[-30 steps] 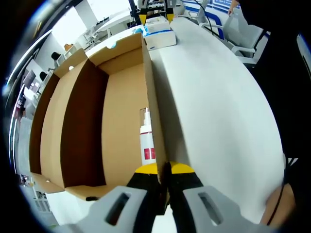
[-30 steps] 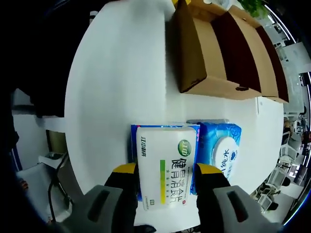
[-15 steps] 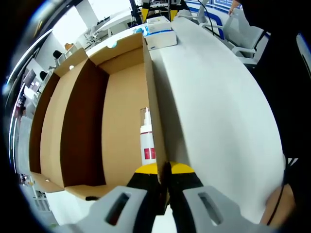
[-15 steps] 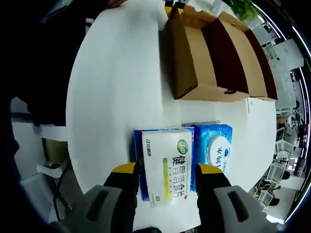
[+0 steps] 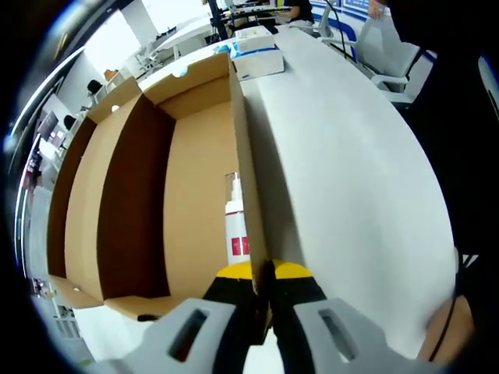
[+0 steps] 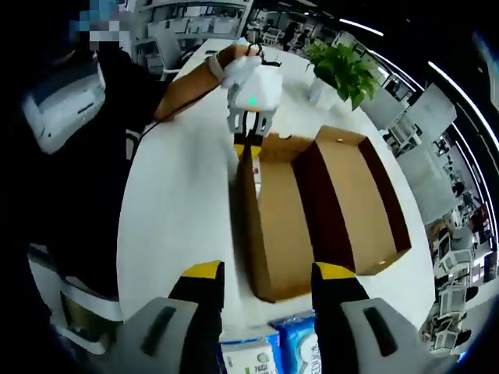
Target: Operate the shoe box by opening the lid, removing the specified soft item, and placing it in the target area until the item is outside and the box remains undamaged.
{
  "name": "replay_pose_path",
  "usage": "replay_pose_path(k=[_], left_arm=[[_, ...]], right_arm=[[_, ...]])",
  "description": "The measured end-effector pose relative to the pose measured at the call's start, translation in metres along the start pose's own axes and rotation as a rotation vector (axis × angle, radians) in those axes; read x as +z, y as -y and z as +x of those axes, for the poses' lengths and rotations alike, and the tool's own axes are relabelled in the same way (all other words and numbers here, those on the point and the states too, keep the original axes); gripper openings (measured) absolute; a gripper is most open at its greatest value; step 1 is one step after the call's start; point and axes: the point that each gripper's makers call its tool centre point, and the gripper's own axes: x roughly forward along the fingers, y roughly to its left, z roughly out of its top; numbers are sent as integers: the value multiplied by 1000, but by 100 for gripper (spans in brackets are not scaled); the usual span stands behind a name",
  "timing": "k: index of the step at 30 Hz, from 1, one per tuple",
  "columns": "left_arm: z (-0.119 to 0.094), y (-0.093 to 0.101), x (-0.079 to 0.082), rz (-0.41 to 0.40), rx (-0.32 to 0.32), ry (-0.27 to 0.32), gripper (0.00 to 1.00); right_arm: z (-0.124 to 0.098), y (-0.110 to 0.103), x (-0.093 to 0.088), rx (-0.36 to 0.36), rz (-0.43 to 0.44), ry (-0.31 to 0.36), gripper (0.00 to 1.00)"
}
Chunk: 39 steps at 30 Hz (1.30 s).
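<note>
pack released, right gripper lifted clear

your right gripper (image 6: pixel 265 284) has let go of the white tissue pack (image 6: pixel 249 358). half a second ago the pack sat between its jaws; now they stand apart with nothing between them, and the pack lies on the white table (image 6: pixel 183 206) at 6 o'clock in the right gripper view, touching the blue wipes pack (image 6: pixel 308 351) beside it. so the soft item is outside the shoe box (image 6: pixel 312 199), which looks sound.

your left gripper (image 5: pixel 263 284) has not moved: its jaws are pinched together on the box wall (image 5: pixel 248 179), steadying it. a spray bottle (image 5: pixel 235 222) lies inside against that wall. i'd judge only the release of the wall remains.
</note>
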Motion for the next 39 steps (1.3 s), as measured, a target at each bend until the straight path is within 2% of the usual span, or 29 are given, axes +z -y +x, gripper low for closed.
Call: replay_pose_path(k=[4, 6, 9, 15, 20, 23, 25, 27, 28, 30, 39], left_arm=[[0, 1, 0, 3, -4, -3, 6], [0, 1, 0, 4, -4, 0, 6], [-1, 1, 0, 8, -4, -1, 6], [-2, 2, -1, 7, -10, 4, 4], [-1, 2, -1, 2, -12, 1, 4], [-1, 1, -1, 1, -14, -2, 4], [-1, 1, -1, 3, -14, -3, 4], [-1, 1, -1, 2, -15, -2, 4], [-1, 1, -1, 1, -15, -2, 4], [-1, 1, -1, 5, -16, -4, 4], [-1, 1, -2, 4, -21, -4, 3]], right_arm=[[29, 14, 35, 18, -45, 30, 43], [50, 18, 39, 53, -75, -19, 43], [87, 17, 45, 118, -34, -39, 41], [134, 14, 50, 201, -87, -72, 42], [152, 11, 49, 247, -77, -93, 42], [166, 3, 52, 302, -106, -100, 43], [172, -5, 55, 350, -165, -84, 43], [178, -13, 54, 384, -134, -103, 44], [181, -18, 55, 404, -149, -103, 45], [186, -21, 58, 417, -173, -94, 42], [198, -26, 57, 477, -131, -106, 41]])
